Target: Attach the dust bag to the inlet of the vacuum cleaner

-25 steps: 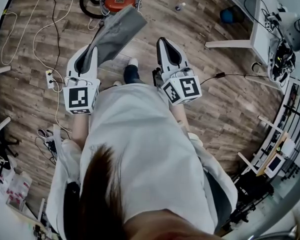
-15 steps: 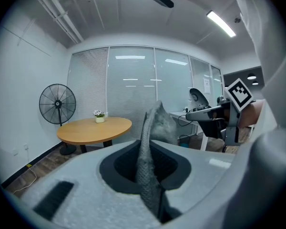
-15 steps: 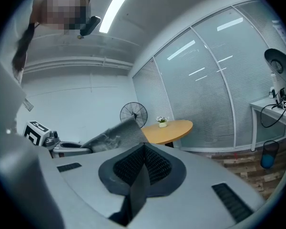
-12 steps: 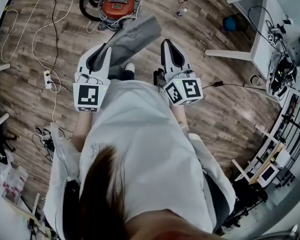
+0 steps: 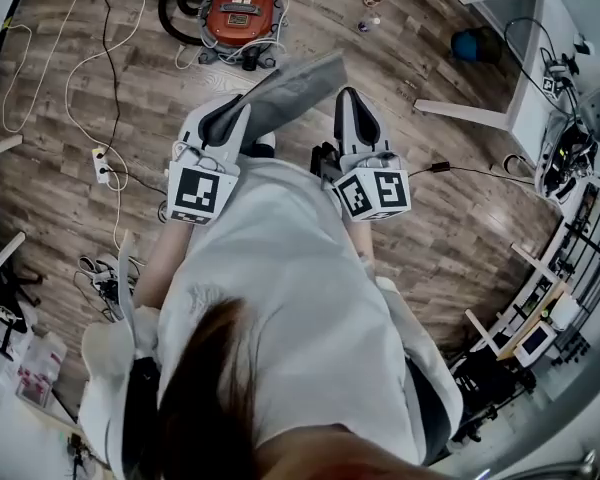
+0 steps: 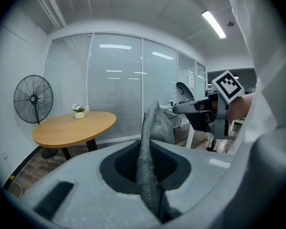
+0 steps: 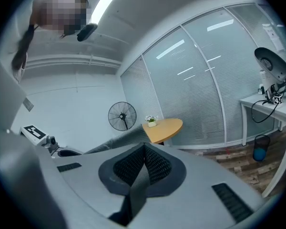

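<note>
The red vacuum cleaner [image 5: 242,8] stands on the wooden floor at the top of the head view. The grey dust bag [image 5: 298,80] hangs in the air below it, slanting up to the right. My left gripper [image 5: 244,110] is shut on the bag's lower left end; in the left gripper view the grey mesh bag [image 6: 151,142] rises from between the jaws of the left gripper [image 6: 150,149]. Beside the bag's right edge my right gripper [image 5: 348,98] is shut with nothing in it. In the right gripper view the right gripper [image 7: 144,148] shows closed jaws, with the bag [image 7: 117,141] beyond them at left.
A black hose [image 5: 176,13] curls by the vacuum cleaner. Cables [image 5: 108,58] and a power strip [image 5: 102,164] lie on the floor at left. Two small bottles [image 5: 372,8], a blue bin [image 5: 470,44] and a white desk [image 5: 528,63] stand at right. A round wooden table [image 6: 74,125] and a fan [image 6: 33,99] lie ahead.
Both grippers and the held bag have moved forward toward the vacuum cleaner, which now sits lower and nearer in the head view. The left gripper has shifted rightward. Neither grip has changed.
</note>
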